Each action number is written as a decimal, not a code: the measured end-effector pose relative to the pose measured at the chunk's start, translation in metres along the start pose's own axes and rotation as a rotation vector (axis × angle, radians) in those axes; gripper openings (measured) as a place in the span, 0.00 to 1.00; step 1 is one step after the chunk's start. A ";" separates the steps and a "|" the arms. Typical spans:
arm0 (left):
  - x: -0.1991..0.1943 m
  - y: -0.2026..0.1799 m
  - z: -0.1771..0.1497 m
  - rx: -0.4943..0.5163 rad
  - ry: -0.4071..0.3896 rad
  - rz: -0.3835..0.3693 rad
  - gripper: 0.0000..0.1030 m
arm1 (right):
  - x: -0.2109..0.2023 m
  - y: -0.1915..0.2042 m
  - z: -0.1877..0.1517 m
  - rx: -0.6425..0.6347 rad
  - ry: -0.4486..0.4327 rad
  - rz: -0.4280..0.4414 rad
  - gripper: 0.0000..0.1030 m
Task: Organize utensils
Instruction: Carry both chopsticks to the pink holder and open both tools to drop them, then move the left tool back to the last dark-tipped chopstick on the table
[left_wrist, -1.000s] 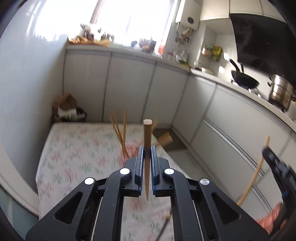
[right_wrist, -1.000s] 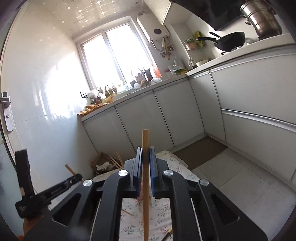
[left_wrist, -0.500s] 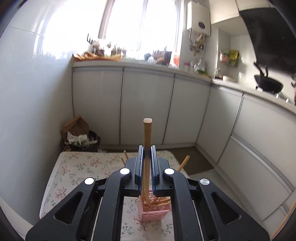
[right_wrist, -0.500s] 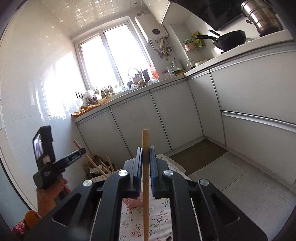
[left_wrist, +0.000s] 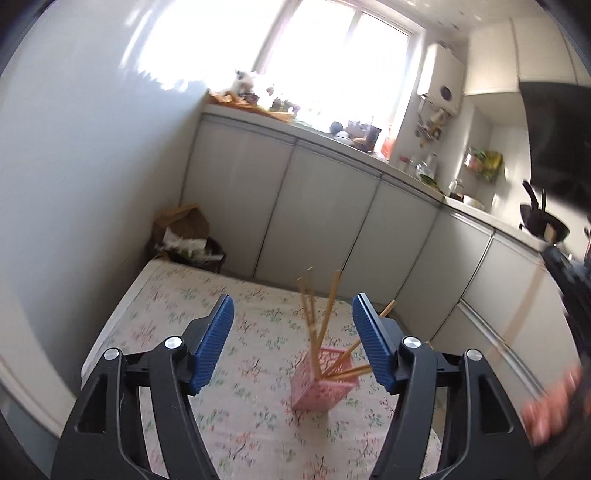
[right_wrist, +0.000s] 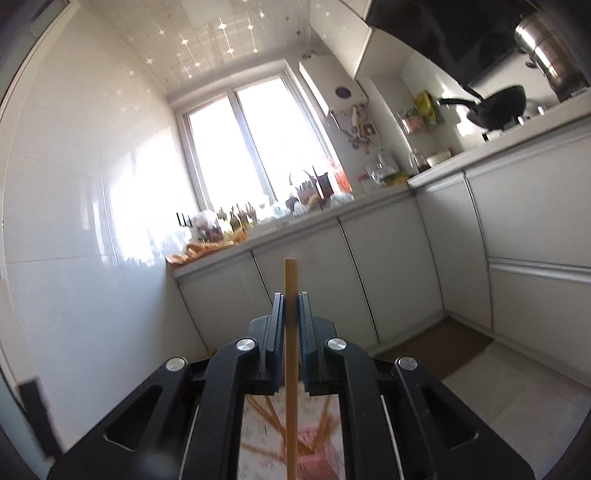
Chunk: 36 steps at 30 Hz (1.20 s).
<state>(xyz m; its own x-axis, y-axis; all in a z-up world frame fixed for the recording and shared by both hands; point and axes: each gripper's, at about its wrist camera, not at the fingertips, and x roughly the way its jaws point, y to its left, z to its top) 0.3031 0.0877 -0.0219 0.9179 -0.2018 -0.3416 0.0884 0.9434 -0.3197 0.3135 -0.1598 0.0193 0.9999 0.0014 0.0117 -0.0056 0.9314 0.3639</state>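
Over the floral table (left_wrist: 177, 295), left gripper (left_wrist: 291, 343) has just been opening, jaws spread and empty, its chopstick apparently dropped into the pink holder (left_wrist: 321, 384) among the leaning others. Right gripper (right_wrist: 291, 325) pinches a chopstick (right_wrist: 290, 280) upright, likely next for the holder.

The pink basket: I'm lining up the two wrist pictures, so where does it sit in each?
Left wrist: the pink basket stands on the floral cloth, low and right of centre, chopsticks leaning in it.
Right wrist: blurred at the bottom centre, behind the right gripper and its held chopstick.
Shared landmark: the bright window above the counter.
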 end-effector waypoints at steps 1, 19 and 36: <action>-0.005 0.006 -0.002 -0.010 0.000 0.008 0.61 | 0.008 0.005 0.001 -0.008 -0.011 -0.001 0.08; -0.023 0.049 -0.006 -0.013 -0.027 0.098 0.66 | 0.074 0.018 -0.090 -0.146 -0.102 -0.079 0.54; 0.013 -0.072 -0.066 0.233 0.374 -0.083 0.93 | -0.114 -0.084 -0.031 -0.132 0.215 -0.388 0.94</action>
<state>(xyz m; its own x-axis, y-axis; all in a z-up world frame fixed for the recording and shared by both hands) 0.2833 0.0001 -0.0615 0.7050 -0.3202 -0.6329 0.2802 0.9454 -0.1661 0.2004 -0.2269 -0.0417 0.9072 -0.2944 -0.3005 0.3572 0.9163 0.1808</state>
